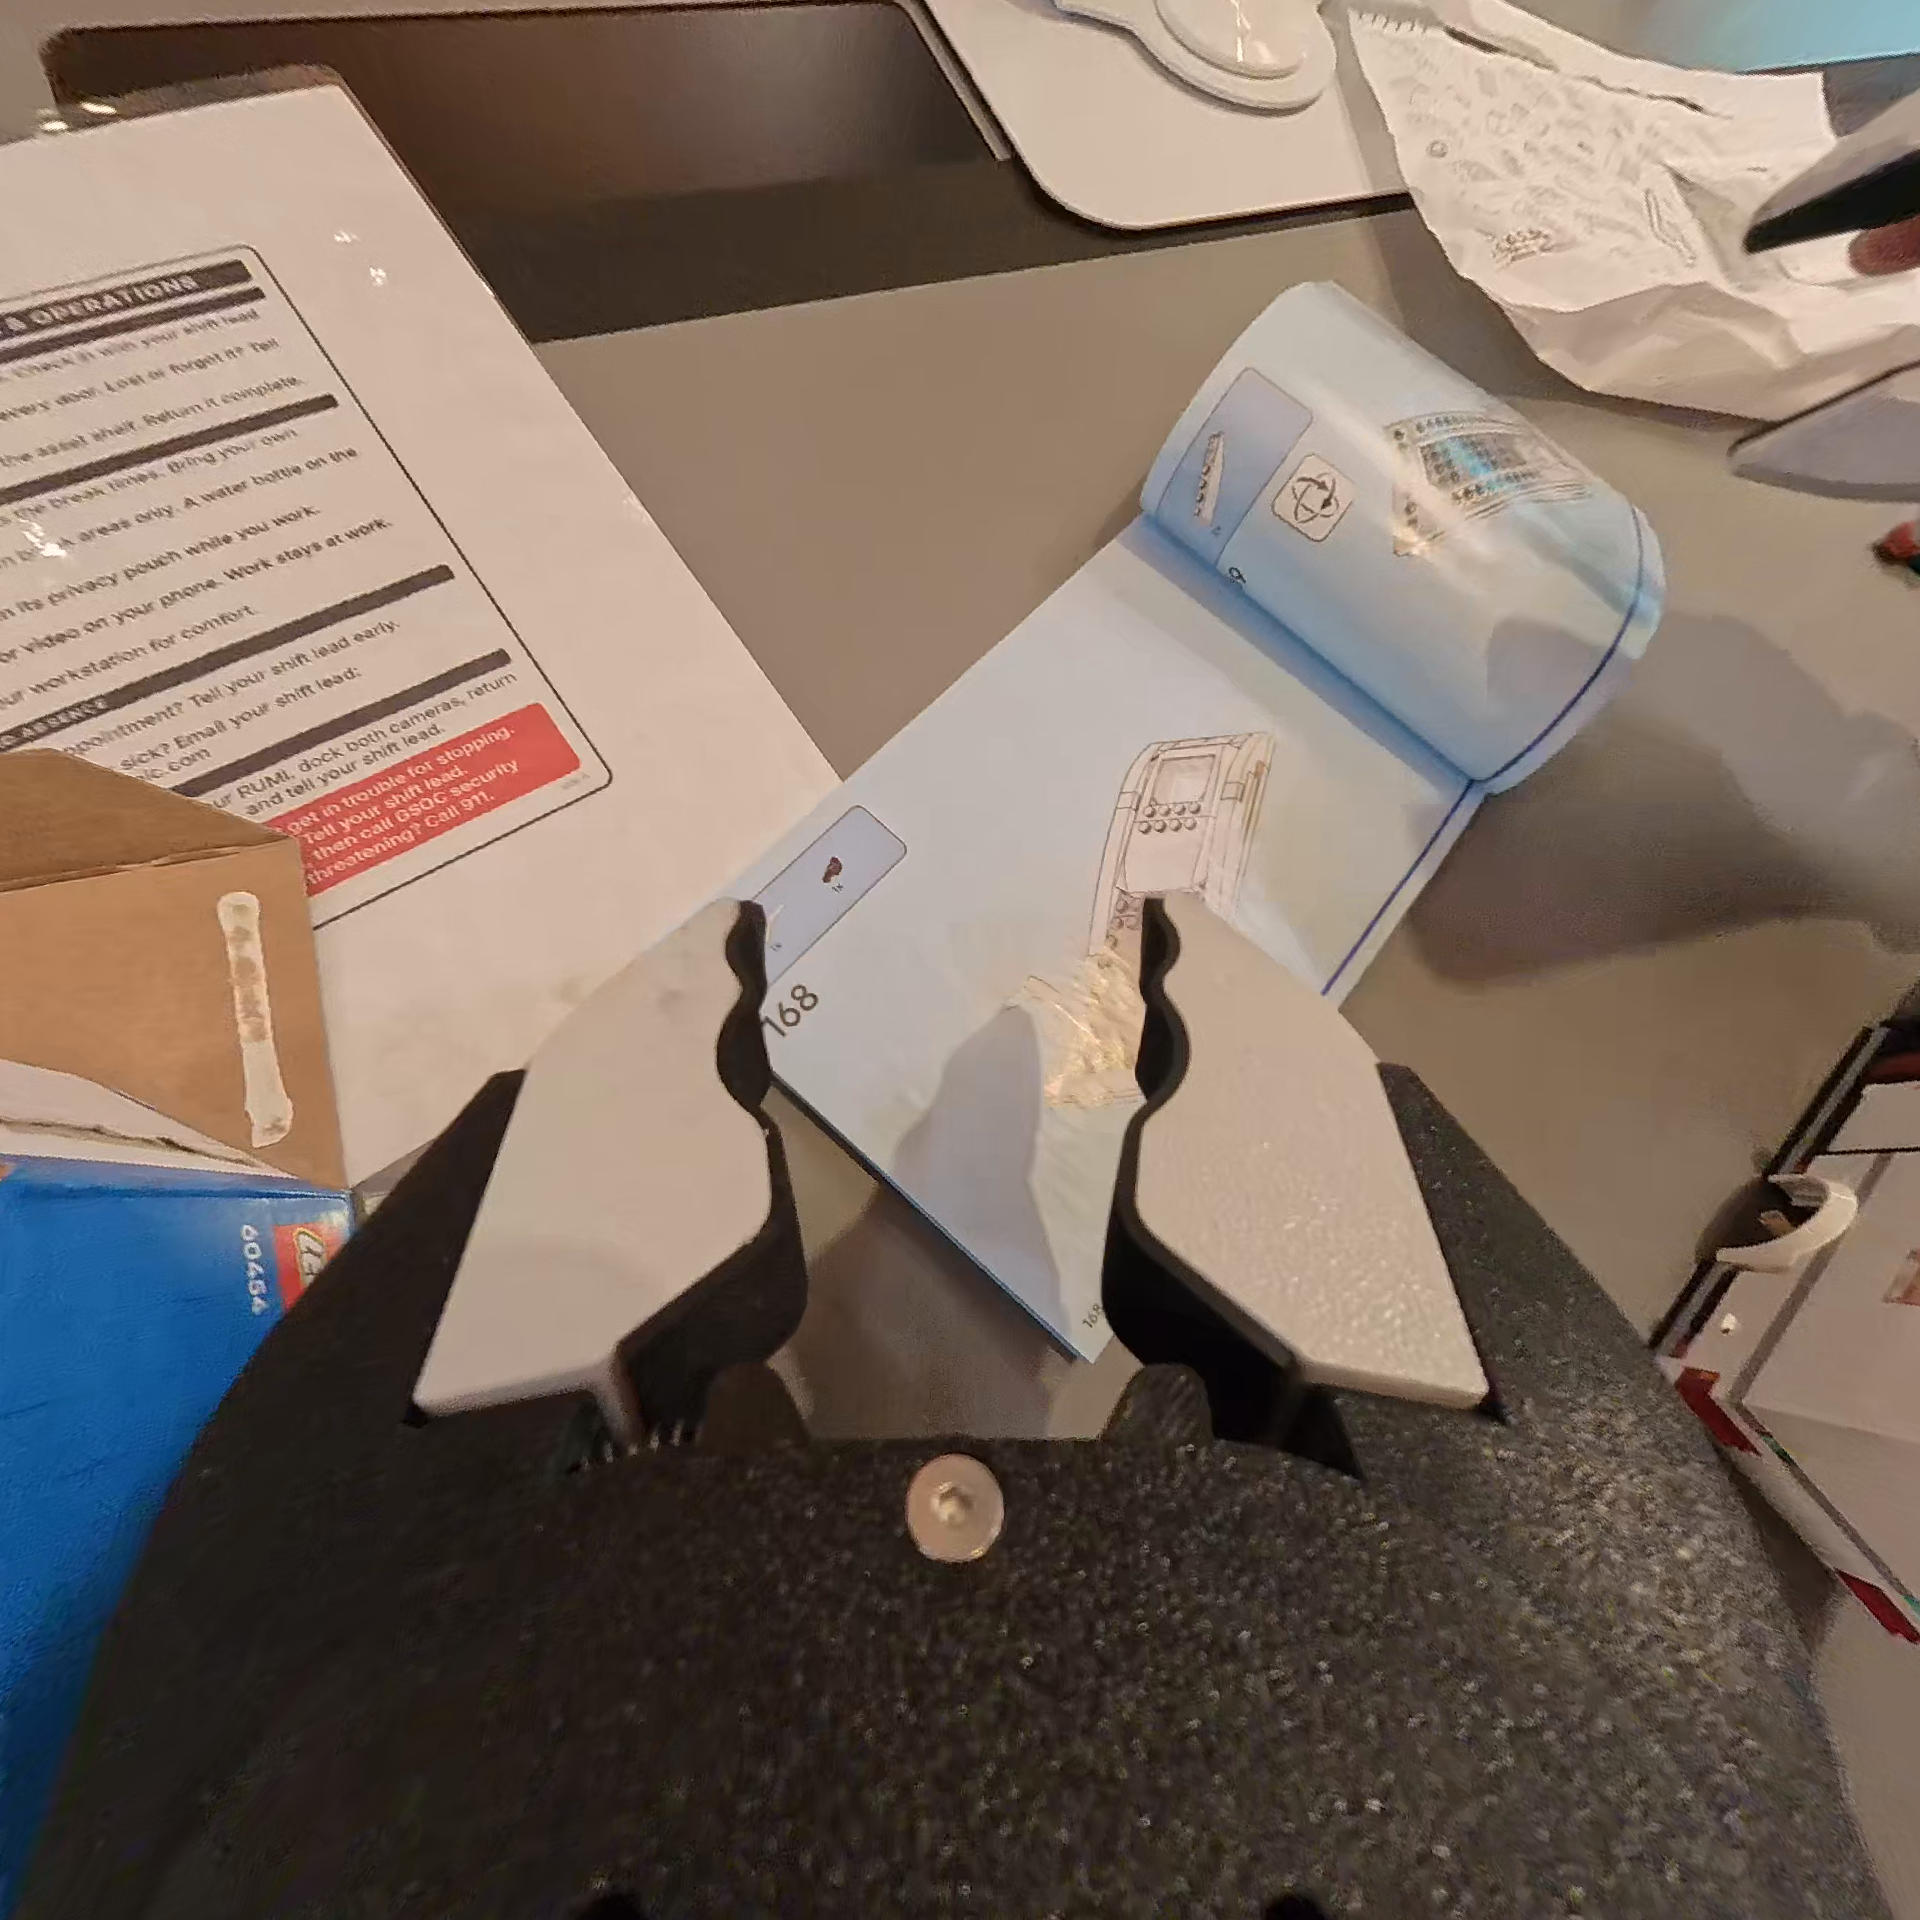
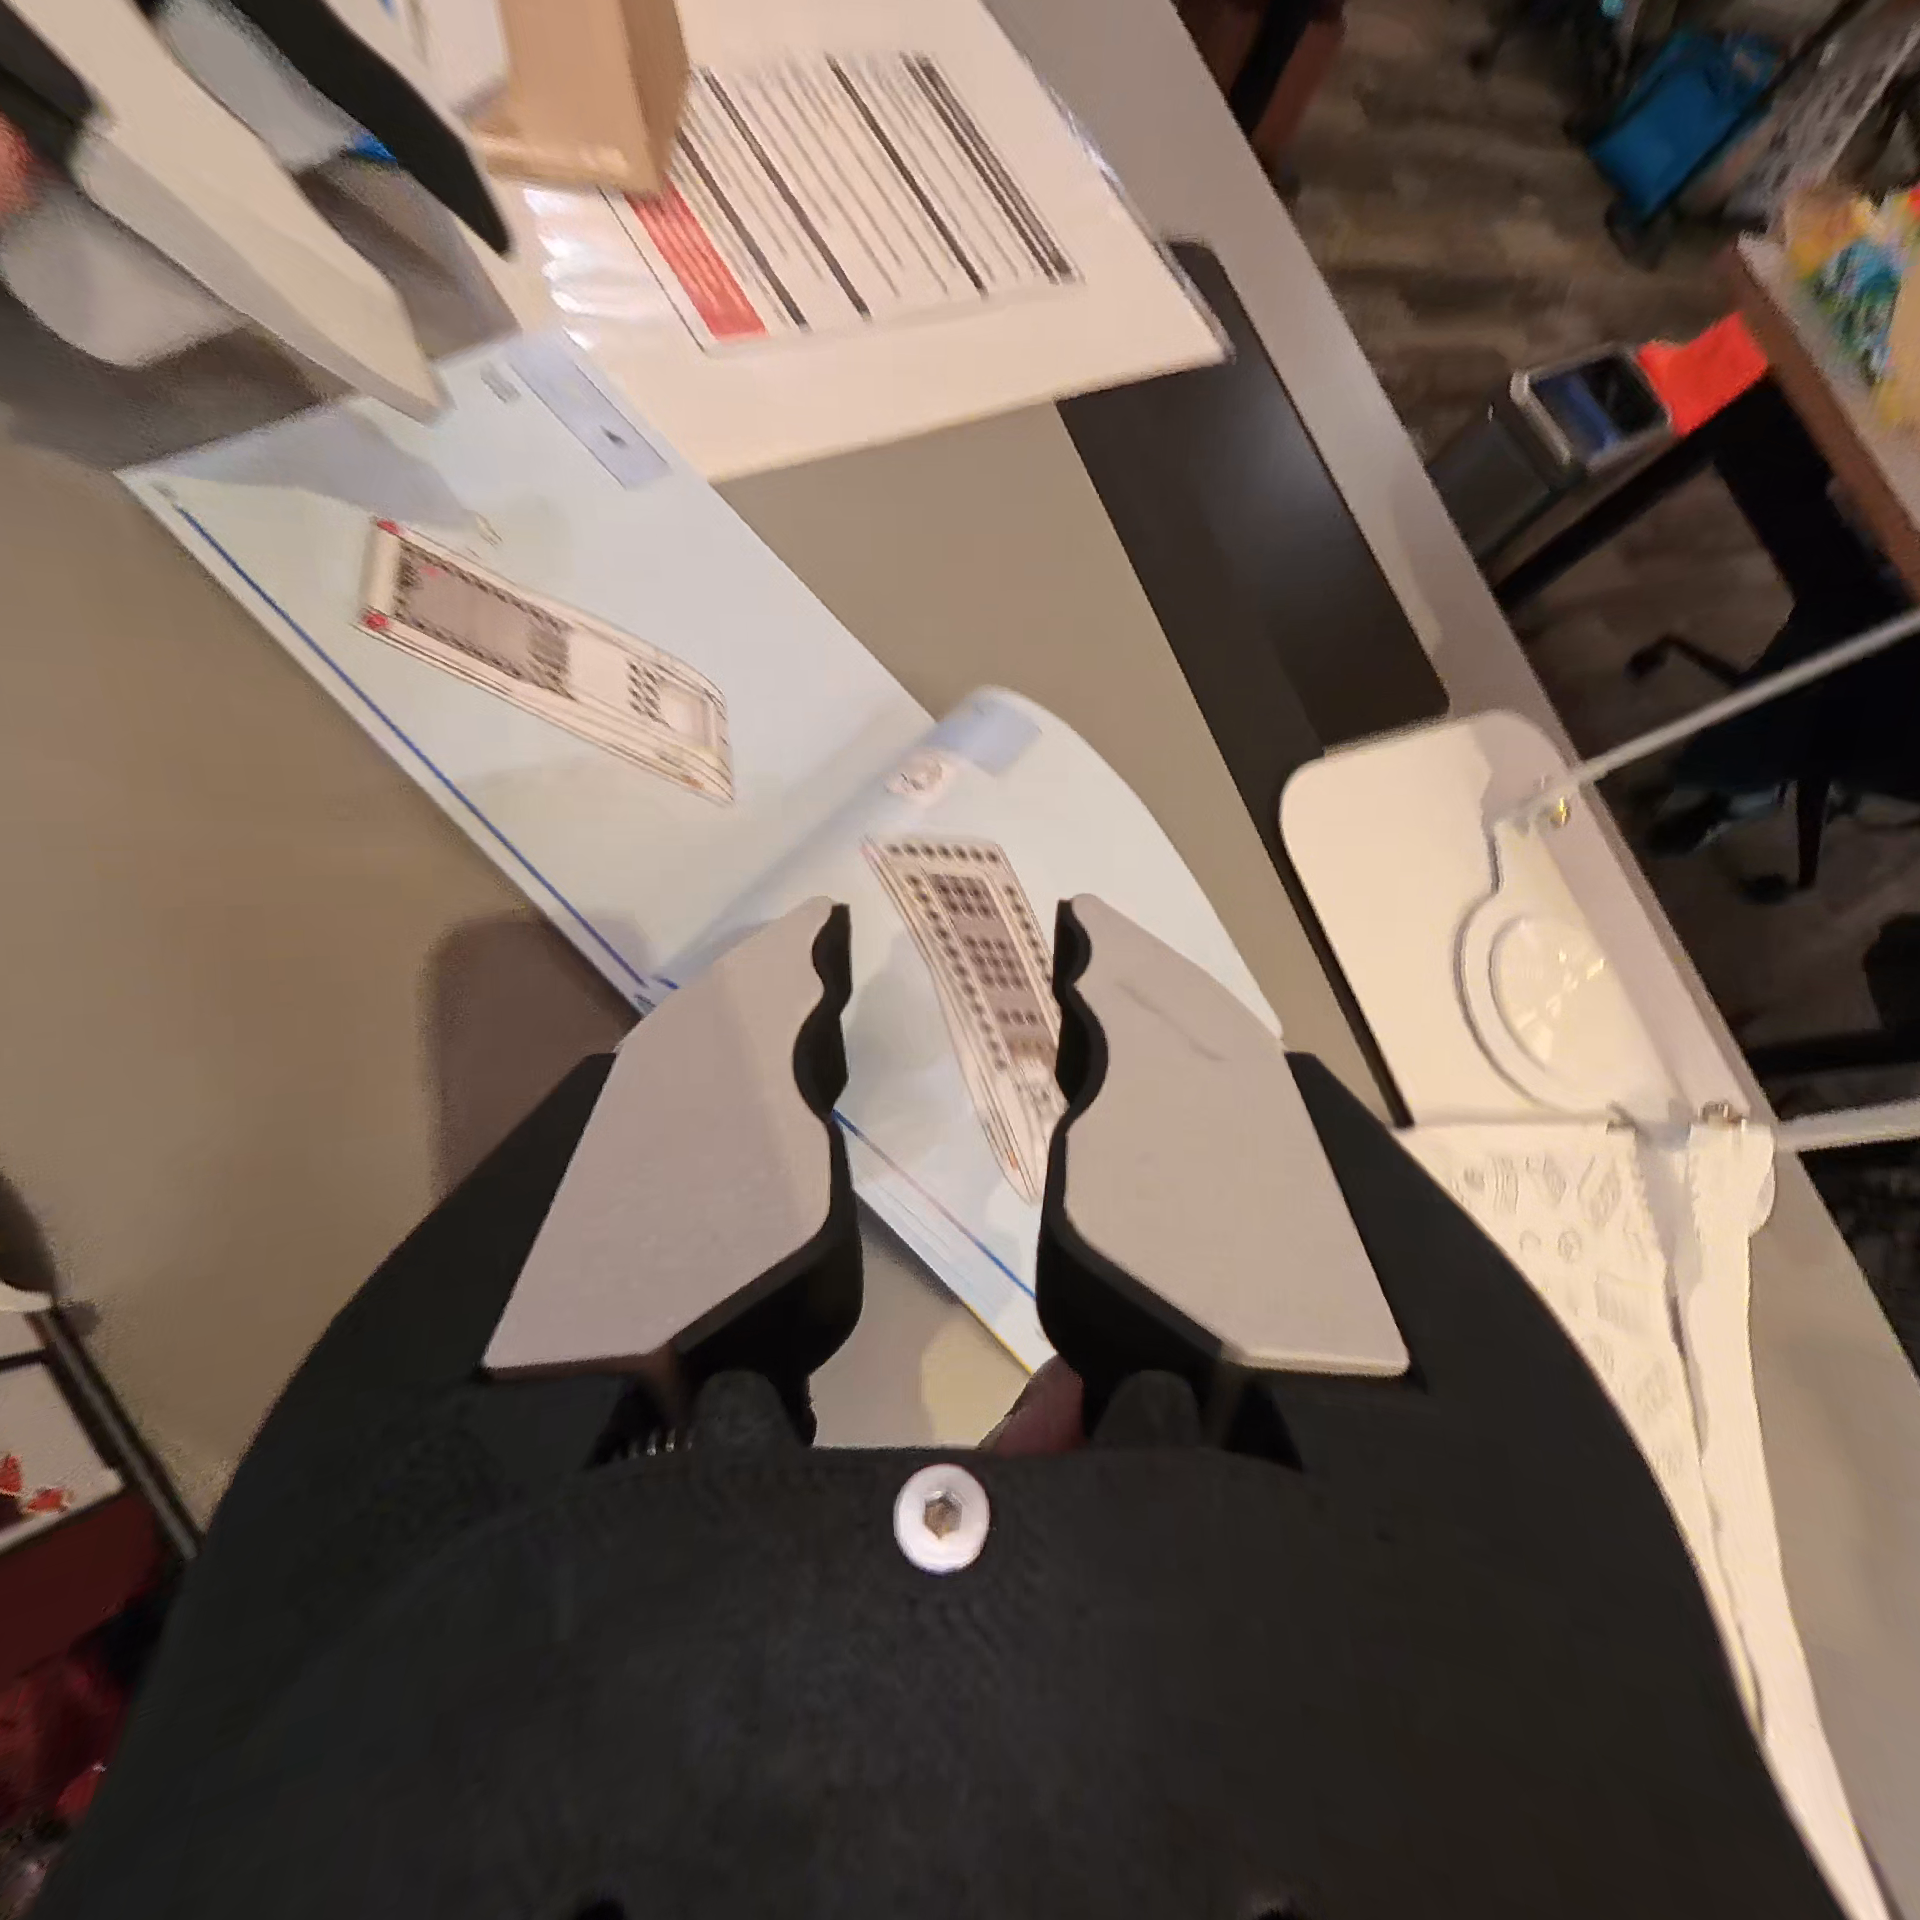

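Grey tabletop with a pale blue instruction booklet lying open under both of my grippers.

Biggest on my left is the white printed sheet, then the booklet just beside it, its far page curling up into a roll; a blue box and a brown cardboard flap sit near the sheet, crumpled white paper farther off. My left gripper hangs over the flat page, jaws spread wide, gripping nothing. My right gripper hovers above the curled page, jaws partly open, nothing between them.
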The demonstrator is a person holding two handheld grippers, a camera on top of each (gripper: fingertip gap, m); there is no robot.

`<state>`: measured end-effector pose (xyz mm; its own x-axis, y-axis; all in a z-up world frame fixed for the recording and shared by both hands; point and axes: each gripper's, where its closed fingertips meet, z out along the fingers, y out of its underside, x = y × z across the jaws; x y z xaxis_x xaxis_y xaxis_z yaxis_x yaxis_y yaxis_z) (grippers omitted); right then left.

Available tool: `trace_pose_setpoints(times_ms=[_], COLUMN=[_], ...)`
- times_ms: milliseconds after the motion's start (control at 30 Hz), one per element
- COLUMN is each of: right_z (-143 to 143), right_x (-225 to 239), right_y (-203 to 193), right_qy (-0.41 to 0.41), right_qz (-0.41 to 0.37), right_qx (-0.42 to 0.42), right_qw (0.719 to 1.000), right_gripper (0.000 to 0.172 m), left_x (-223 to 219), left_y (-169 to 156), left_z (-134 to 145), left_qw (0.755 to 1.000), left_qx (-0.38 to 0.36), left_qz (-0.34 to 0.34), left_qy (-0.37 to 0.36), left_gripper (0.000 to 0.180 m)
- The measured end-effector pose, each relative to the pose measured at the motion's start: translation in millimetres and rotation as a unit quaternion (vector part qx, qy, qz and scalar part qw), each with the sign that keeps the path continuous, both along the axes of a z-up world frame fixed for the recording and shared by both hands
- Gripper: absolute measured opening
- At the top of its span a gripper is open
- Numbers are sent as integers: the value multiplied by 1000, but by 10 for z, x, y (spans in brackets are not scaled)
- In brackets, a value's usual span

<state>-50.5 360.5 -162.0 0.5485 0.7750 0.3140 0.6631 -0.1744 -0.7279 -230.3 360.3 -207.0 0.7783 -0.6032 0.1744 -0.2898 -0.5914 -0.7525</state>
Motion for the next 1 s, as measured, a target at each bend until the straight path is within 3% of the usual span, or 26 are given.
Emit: trace_pose_setpoints(times_ms=[233,367,600,800,1000], right_z=[135,24,-207,-154,-342], right_x=[-705,-997,-997,-1109,-1336], right_y=[-219,-305,-441,-506,-533], right_qy=[1,43,-4,-1,-27], right_qz=[95,143,204,242,280], right_qx=[58,27,42,51,50], right_qw=[994,988,978,969,958], right_gripper=[38,43,47,47,50], left_x=[-108,-167,-94,-105,-87], left_y=[155,215,199,208,217], left_z=[139,208,162,186,140], left_qw=[995,991,992,992,990], left_qx=[85,123,118,119,126], left_qz=[32,43,25,28,25], left_qy=[31,41,47,35,55], left_gripper=[70,71,84,86,89])
